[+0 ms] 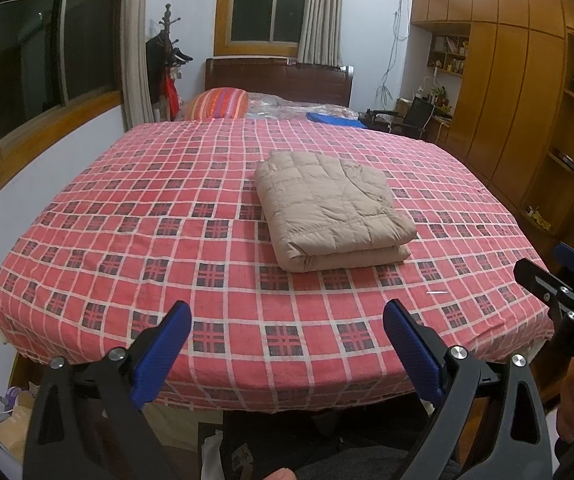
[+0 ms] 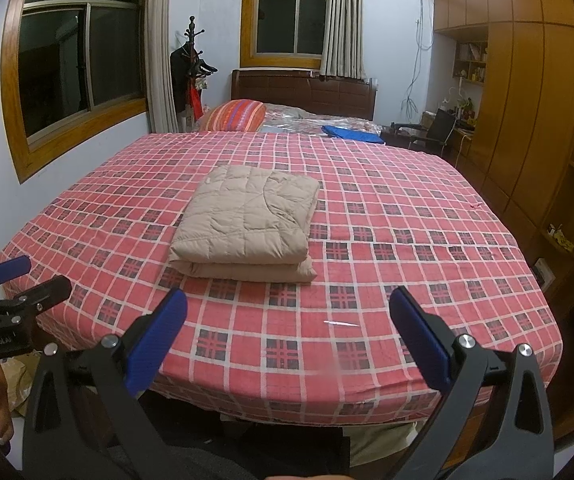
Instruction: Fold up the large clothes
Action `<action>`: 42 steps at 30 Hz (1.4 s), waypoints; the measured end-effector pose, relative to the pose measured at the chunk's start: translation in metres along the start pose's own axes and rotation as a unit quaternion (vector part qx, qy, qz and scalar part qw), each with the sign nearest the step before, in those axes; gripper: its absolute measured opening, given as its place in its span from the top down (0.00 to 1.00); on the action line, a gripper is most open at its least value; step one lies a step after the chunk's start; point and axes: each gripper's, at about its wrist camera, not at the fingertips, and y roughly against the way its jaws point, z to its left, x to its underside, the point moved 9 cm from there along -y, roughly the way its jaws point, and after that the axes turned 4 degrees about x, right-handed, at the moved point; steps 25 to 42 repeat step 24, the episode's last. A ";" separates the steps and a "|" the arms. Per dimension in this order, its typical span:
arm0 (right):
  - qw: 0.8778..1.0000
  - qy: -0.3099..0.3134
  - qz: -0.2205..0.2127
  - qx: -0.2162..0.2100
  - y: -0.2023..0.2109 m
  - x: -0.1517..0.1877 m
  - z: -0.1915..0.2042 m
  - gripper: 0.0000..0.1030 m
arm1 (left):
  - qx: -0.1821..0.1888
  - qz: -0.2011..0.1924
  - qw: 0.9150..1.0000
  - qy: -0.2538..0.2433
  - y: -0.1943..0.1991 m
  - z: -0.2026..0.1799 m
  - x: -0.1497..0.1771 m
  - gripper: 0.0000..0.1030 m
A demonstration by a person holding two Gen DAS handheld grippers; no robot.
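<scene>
On my far left the wall carries a wood-framed window (image 1: 51, 68), and past it a coat stand (image 1: 169, 44) stands in the corner beside the bed's dark headboard (image 1: 279, 80). My left gripper (image 1: 287, 344) hangs over the near edge of the bed with its blue-padded tongs spread wide apart and nothing between them; the red checked bedspread (image 1: 167, 216) fills the space beyond. At the head end of that spread I see a striped pillow (image 1: 219, 102) and, further right, a blue item (image 1: 335, 118) I can't identify. The folded beige quilted garment (image 1: 331, 208) lies flat on the bedspread, roughly mid-bed, well apart from both sets of tongs and doubled over so that two thick layers show along its near edge. My right gripper (image 2: 287, 340) hovers just off the same near edge, tongs likewise wide apart and empty. On the right, wooden wardrobes (image 2: 527, 92) with open shelves line the wall, a desk chair (image 2: 435, 128) tucked near them.
</scene>
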 end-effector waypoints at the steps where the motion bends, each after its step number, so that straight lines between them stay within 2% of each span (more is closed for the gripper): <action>1: 1.000 0.000 0.000 0.000 0.000 0.000 0.000 0.03 | 0.000 0.000 1.000 0.000 0.000 0.000 0.000 0.06; 42: 1.000 -0.002 0.007 -0.001 -0.005 0.003 0.003 0.03 | 0.000 0.004 1.000 0.002 -0.004 0.001 0.003 0.06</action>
